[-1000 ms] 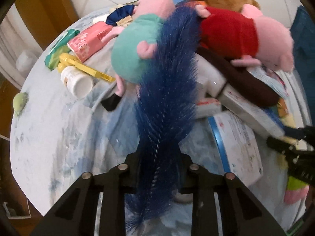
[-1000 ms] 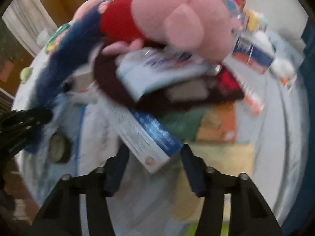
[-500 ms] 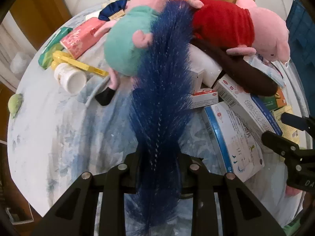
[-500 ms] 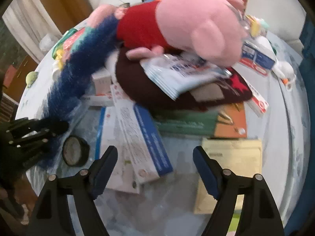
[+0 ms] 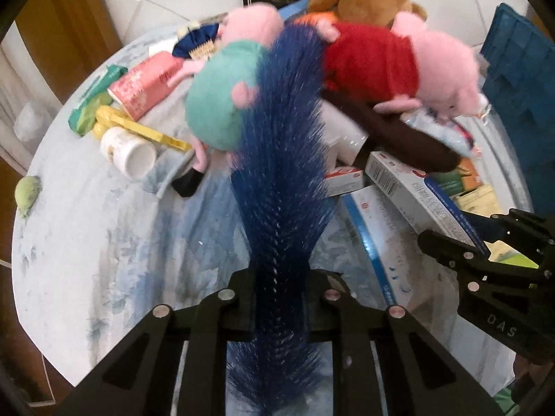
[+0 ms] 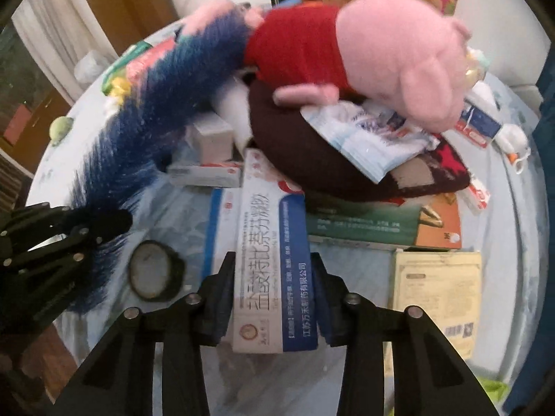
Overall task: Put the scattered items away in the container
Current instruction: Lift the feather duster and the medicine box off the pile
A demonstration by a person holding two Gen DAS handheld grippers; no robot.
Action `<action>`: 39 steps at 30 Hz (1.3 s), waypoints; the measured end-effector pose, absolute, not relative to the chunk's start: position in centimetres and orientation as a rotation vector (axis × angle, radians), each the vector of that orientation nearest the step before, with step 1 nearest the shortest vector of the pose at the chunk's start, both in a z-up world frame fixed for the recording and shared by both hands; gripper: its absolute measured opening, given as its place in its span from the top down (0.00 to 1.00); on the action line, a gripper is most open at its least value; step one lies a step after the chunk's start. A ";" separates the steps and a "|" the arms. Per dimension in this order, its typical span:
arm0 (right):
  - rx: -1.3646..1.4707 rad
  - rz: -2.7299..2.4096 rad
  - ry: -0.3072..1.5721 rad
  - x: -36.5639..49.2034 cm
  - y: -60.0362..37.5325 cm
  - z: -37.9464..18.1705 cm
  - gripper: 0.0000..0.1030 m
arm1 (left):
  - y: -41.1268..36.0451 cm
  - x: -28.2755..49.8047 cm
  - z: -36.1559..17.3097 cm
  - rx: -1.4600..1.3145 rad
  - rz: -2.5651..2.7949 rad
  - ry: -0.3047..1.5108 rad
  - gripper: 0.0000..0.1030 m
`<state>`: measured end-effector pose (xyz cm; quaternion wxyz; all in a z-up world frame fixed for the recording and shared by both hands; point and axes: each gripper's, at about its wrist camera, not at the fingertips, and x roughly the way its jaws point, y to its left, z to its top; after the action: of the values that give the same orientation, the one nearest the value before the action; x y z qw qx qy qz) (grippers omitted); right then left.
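Both tongs are now clamped on something. Left tongs (image 5: pixel 279 298) pinch the blue feather duster (image 5: pixel 281 159), as a second ago, its far end across the plush toys. Right tongs (image 6: pixel 274 298), wide open half a second ago, have closed on the blue-and-white box (image 6: pixel 274 270). So two items look ready for the blue crate (image 5: pixel 520 79) at the table's (image 5: pixel 86 242) far right.

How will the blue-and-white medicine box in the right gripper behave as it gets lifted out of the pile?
The medicine box looks like thin cardboard, so probably light and stiff. The right gripper pinches its near end only, so the far end may sag. It leans on another box, which could shift.
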<state>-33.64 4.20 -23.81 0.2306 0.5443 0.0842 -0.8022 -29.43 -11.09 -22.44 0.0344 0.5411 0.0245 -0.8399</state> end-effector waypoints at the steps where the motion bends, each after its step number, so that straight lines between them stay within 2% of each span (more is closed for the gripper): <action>1: 1.486 -2.212 0.228 -33.3 4.2 -23.3 0.62 | -11.0 -29.1 -21.9 1.650 -2.591 0.075 0.84; 17: 1.151 -2.293 0.224 -29.8 7.4 -12.3 0.62 | -6.8 -24.9 -12.2 1.326 -2.676 0.096 0.84; 27: 0.994 -2.390 0.230 -28.2 10.1 -6.7 0.62 | -4.8 -23.9 -8.6 1.238 -2.743 0.074 0.84; 39: 0.945 -2.611 0.181 -26.1 13.1 -2.5 0.62 | -2.5 -24.0 -6.4 1.245 -2.892 -0.002 0.84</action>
<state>-26.12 13.08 -2.53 0.1787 0.3341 0.0639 -0.9232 -24.00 -2.50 -6.42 -0.0036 0.3954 -0.0005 -0.9185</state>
